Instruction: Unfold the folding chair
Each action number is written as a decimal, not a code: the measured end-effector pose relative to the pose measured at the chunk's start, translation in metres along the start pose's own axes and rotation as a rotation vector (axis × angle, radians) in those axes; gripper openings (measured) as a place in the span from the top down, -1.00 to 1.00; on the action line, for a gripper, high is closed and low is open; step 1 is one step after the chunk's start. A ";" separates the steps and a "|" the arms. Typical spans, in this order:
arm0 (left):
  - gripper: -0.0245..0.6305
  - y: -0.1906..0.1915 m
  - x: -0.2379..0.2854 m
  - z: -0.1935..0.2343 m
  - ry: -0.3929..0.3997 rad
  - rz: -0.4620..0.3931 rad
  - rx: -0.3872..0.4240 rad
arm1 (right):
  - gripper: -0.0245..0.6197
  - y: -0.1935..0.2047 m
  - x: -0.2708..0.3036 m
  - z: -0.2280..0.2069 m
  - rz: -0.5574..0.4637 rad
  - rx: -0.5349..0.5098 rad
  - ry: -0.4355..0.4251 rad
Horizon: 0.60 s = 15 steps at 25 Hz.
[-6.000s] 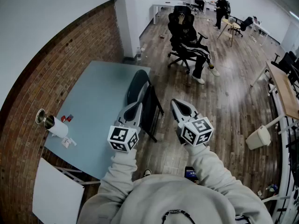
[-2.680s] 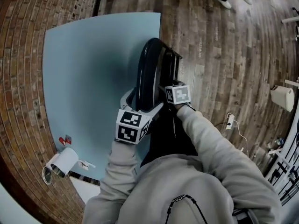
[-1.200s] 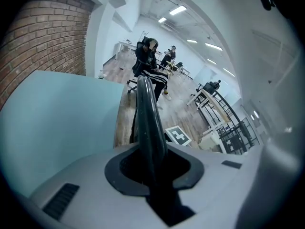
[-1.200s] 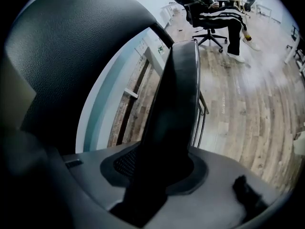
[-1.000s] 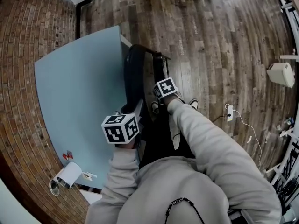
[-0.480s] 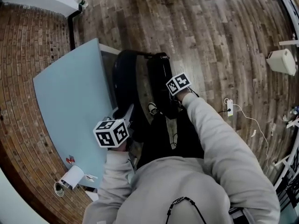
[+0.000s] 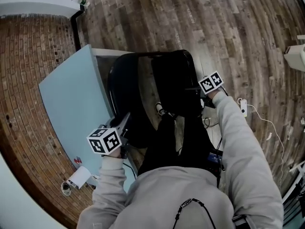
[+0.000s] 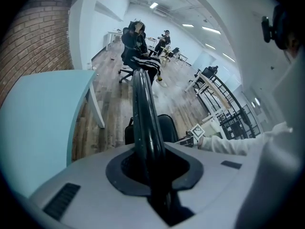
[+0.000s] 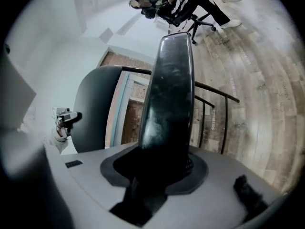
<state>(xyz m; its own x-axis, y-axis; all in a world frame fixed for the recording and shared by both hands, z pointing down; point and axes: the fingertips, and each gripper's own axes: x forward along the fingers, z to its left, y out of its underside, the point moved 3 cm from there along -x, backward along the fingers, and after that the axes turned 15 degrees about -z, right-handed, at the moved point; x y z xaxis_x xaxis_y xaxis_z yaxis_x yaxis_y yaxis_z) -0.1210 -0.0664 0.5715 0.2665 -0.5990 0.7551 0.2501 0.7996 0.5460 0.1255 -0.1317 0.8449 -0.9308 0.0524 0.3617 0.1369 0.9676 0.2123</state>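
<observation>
The black folding chair stands partly spread between the table and my legs. Its backrest (image 7: 121, 92) is on the left and its seat (image 7: 174, 80) on the right. My left gripper (image 7: 125, 124) is shut on the backrest's rim (image 8: 143, 113), and its jaws are closing tighter on it. In the left gripper view that rim runs straight up out of the left gripper (image 8: 152, 173). My right gripper (image 7: 201, 93) is shut on the seat's edge. The seat panel (image 9: 169, 89) rises from the right gripper (image 9: 153, 173), with the backrest (image 9: 93, 109) beyond it.
A light blue table (image 7: 71, 104) stands against the brick wall (image 7: 28, 70), left of the chair. On the wooden floor lie a power strip with its cable (image 7: 241, 105) and a white bin (image 7: 298, 56). A person sits in an office chair (image 8: 138, 46) farther off.
The seat has swung out to the right, away from the backrest, with my right gripper on it. My left gripper has drifted down and left, still on the backrest.
</observation>
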 end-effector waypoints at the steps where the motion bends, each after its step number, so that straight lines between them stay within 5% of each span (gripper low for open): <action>1: 0.69 0.002 0.002 -0.002 0.005 0.002 -0.004 | 0.46 0.001 -0.005 -0.005 -0.013 0.004 -0.041; 11: 0.70 0.024 0.032 0.012 0.059 0.029 -0.044 | 0.49 0.018 -0.052 -0.093 -0.094 0.071 -0.265; 15: 0.73 0.034 0.050 0.015 0.055 0.056 -0.111 | 0.47 0.020 -0.067 -0.135 -0.124 0.089 -0.280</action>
<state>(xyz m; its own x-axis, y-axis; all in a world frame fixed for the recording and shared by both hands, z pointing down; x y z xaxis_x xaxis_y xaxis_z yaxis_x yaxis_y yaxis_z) -0.1128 -0.0687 0.6328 0.3329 -0.5575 0.7605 0.3345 0.8239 0.4575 0.2366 -0.1494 0.9473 -0.9974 -0.0132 0.0712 -0.0021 0.9881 0.1540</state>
